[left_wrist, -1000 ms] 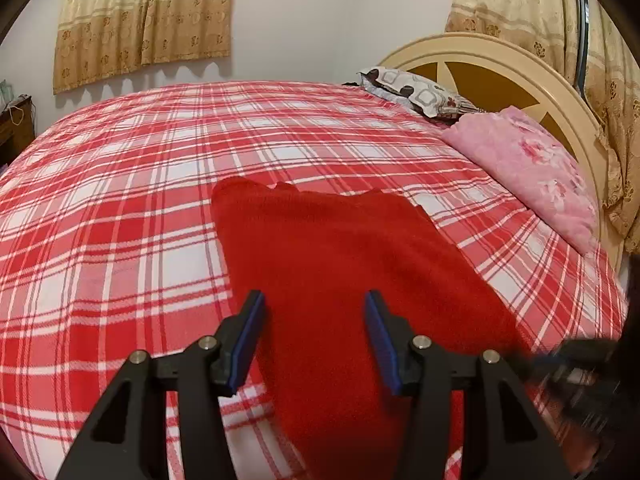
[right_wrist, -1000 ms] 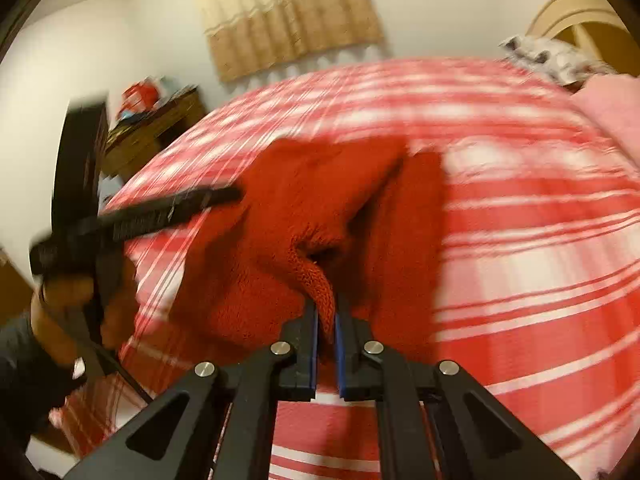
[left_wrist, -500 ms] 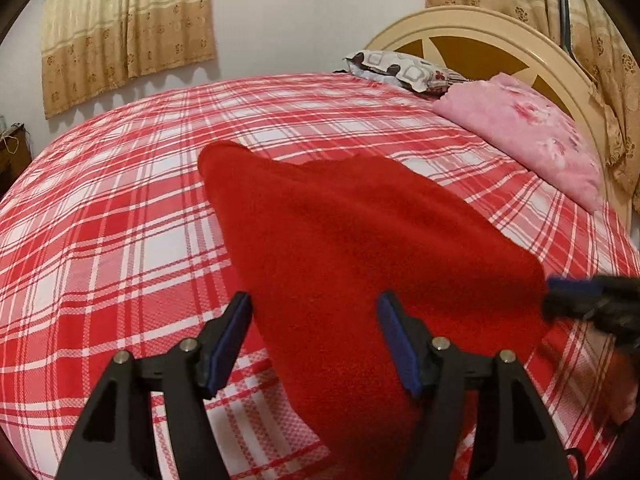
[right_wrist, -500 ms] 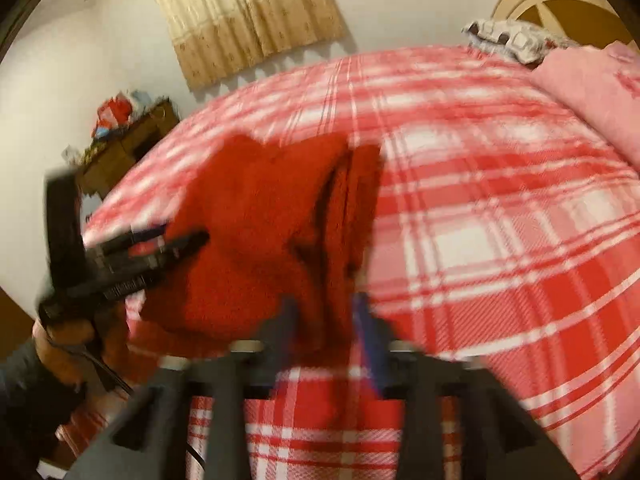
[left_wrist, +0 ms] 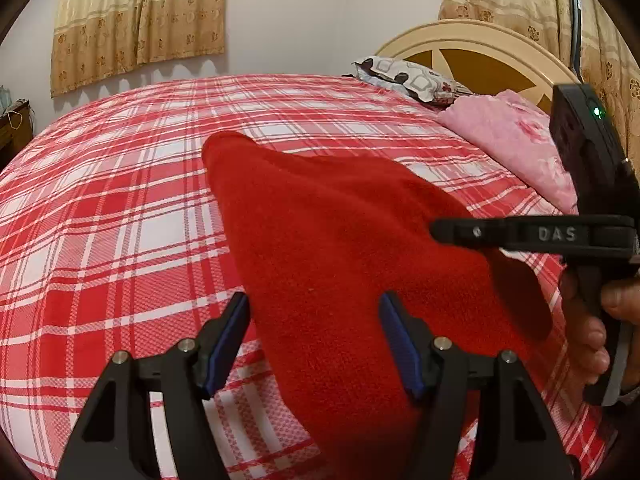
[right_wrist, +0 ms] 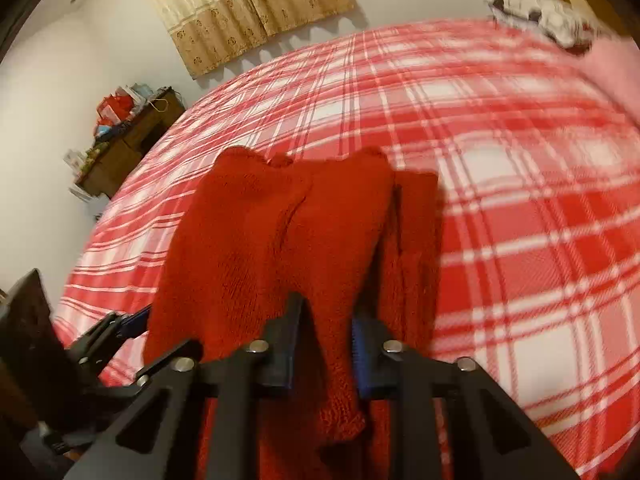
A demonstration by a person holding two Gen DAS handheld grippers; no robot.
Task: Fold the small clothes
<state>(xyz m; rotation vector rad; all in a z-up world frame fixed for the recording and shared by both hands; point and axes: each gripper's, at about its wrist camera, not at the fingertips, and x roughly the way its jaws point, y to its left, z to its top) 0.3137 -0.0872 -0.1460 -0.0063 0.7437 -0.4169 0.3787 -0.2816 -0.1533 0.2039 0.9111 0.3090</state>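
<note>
On the plaid bedspread (left_wrist: 100, 220), both grippers' jaws gape, released, astride the nubbly red knit garment (left_wrist: 320, 248).

the sweater (left_wrist: 340, 248) lay on the bed (left_wrist: 104, 216); pillows (left_wrist: 408, 80) sat behind it by the headboard (left_wrist: 472, 46), a dresser (right_wrist: 128, 140) left of the bed.

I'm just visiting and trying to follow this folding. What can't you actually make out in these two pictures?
- Red knit garment: what type it is; it is bunched and its near end is cut off by the bottom edge in both wrist views.
- Right gripper: whether its pads touch the knit; cloth fills the gap.
- Items on the wooden side table: too small, right view.
- Patterned pillow: blurred by motion, right view.
</note>
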